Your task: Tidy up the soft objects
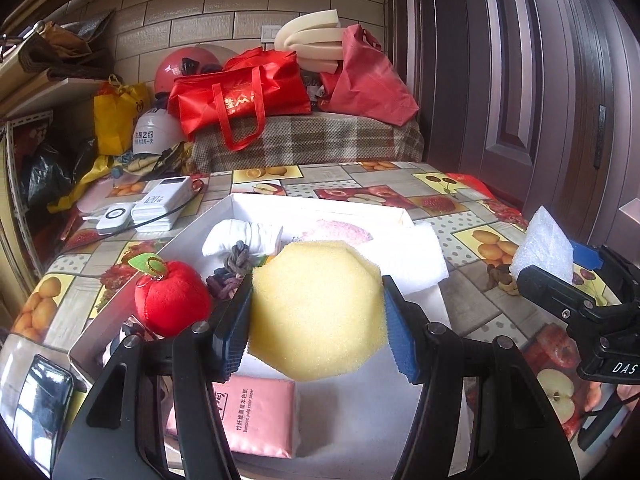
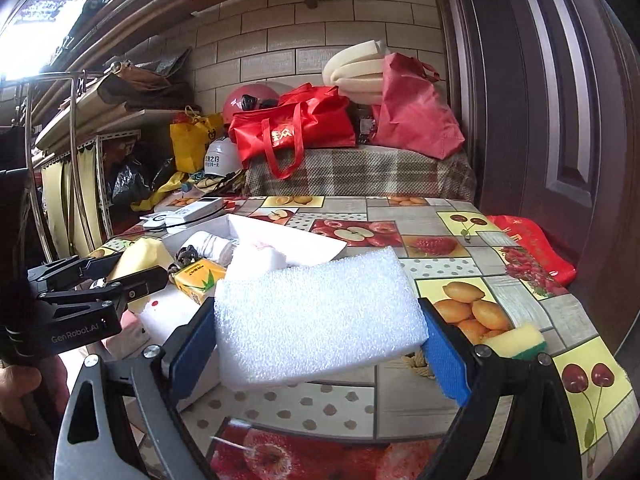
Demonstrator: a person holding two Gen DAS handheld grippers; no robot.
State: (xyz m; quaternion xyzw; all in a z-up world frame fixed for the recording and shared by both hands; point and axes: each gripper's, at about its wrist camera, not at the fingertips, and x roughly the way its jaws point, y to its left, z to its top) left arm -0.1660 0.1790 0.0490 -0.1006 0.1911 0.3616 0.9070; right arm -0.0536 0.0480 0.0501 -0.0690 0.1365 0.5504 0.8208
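Observation:
My left gripper [image 1: 318, 322] is shut on a yellow octagonal sponge [image 1: 316, 308], held above the white box [image 1: 320, 206]. Inside the box lie a red plush apple [image 1: 170, 300], a rolled white cloth [image 1: 240, 238], knotted grey rope [image 1: 236, 260], a pink tissue pack [image 1: 256, 416] and a white foam piece [image 1: 420, 260]. My right gripper [image 2: 320, 340] is shut on a white foam block [image 2: 316, 316], over the table just right of the box [image 2: 296, 240]. In the left wrist view the right gripper [image 1: 560, 280] with its foam [image 1: 542, 246] shows at the right edge.
A yellow-green scrub sponge [image 2: 516, 342] lies on the fruit-print tablecloth [image 2: 460, 240] by my right finger. A yellow tissue pack [image 2: 198, 276] sits in the box. Power banks [image 1: 160, 204] lie at the table's back left, a phone [image 1: 38, 400] at front left. Bags and helmets crowd the bench behind.

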